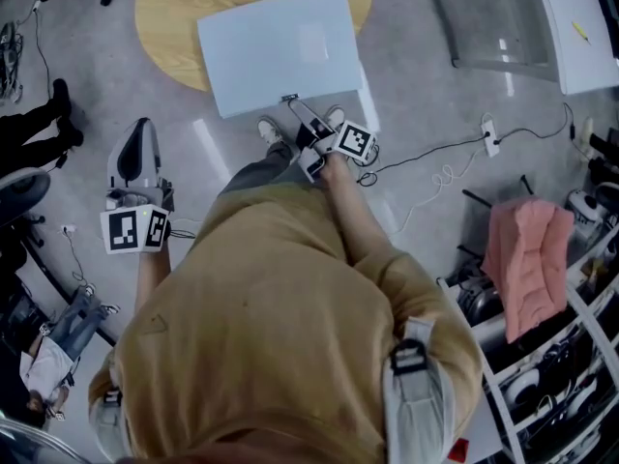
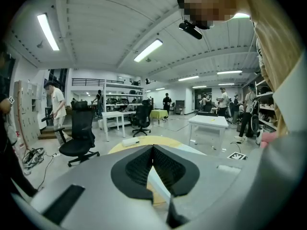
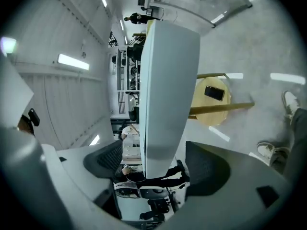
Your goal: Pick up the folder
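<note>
Folder [image 1: 280, 51] overhangs the near edge of the round table [image 1: 164, 17]. Its near edge stands between the spread jaws of the right gripper [image 1: 289, 99], pads not pressing. Seat that edge deeper, clamp squarely, then lift level. Left gripper [image 1: 142, 127], jaws together, holds nothing.

Head view steeply downward (folder [image 1: 280, 51] shared)

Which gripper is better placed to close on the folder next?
Right. The right gripper straddles the near edge of the folder with open jaws, so it likely just needs to close. The left gripper is shut and off to one side.
</note>
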Demonstrator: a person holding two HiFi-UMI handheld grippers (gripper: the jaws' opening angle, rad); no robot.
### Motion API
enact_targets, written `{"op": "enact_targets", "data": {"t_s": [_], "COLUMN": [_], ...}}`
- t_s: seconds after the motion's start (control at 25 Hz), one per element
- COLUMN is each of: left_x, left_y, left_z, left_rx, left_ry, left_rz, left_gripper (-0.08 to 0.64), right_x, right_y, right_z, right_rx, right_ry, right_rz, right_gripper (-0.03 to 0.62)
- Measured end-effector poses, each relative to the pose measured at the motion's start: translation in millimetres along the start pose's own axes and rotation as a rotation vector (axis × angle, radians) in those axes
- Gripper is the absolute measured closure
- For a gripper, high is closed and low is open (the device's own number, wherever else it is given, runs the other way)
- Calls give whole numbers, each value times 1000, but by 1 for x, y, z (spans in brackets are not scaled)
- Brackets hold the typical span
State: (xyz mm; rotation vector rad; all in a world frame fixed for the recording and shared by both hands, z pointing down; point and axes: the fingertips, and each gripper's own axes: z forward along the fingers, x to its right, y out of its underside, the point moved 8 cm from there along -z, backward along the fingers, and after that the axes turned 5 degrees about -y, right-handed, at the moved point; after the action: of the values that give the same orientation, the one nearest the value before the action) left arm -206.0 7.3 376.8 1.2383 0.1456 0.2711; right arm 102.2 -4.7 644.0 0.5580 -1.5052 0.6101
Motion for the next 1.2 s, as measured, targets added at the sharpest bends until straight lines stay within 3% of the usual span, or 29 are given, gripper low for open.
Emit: {"op": "enact_targets", "data": {"t_s": [0.68, 0.92, 1.2], "left_x": [-22, -25, -23], "left_y": [8, 11, 12], "left_z": [-25, -26, -26], "left_rx": [-43, -48, -47], "left_ry": [-55, -53, -48], "left_rz": [5, -5, -24], "left_gripper": [557, 557, 557], "right_x": [33, 27, 30], "right_y": [-13, -14, -10], "right_z": [41, 56, 48], "right_rx": [121, 75, 100], "right_ry": [-45, -74, -56], "right_rz": [130, 103, 75], "right_gripper": [209, 210, 252]}}
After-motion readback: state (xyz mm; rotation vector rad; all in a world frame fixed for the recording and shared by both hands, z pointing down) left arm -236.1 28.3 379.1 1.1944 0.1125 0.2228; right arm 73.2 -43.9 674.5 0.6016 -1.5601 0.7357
